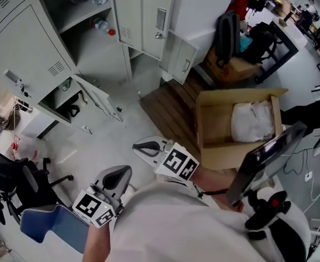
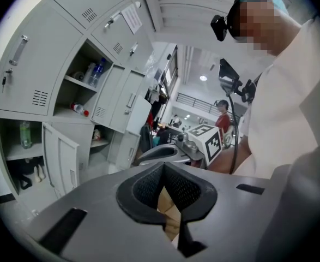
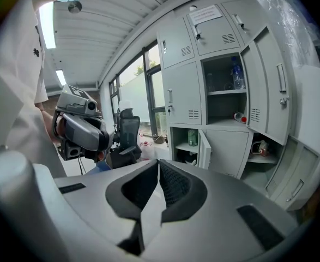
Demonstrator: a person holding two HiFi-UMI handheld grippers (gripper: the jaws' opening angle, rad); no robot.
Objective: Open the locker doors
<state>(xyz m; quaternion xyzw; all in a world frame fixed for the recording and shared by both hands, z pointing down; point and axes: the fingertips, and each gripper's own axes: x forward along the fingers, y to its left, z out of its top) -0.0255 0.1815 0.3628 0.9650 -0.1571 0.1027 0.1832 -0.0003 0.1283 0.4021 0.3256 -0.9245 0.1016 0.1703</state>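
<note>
1. Left gripper (image 1: pixel 115 180) and right gripper (image 1: pixel 149 147): both pressed together, holding nothing.
2. Lockers (image 1: pixel 128 15) up ahead, well apart from both grippers; some doors open already, some not.
3. Probably best to go close to a closed door (image 1: pixel 23 53), spread the jaws, pinch the small handle (image 1: pixel 12 77) and pull slowly.
4. Grey metal, flat, smooth and hard; little slits in each door.

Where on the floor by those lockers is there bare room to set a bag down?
The pale floor between the low open locker door and the wooden boards is mostly bare. It is crowded left by the black chair and right by the cardboard box and backpack.
</note>
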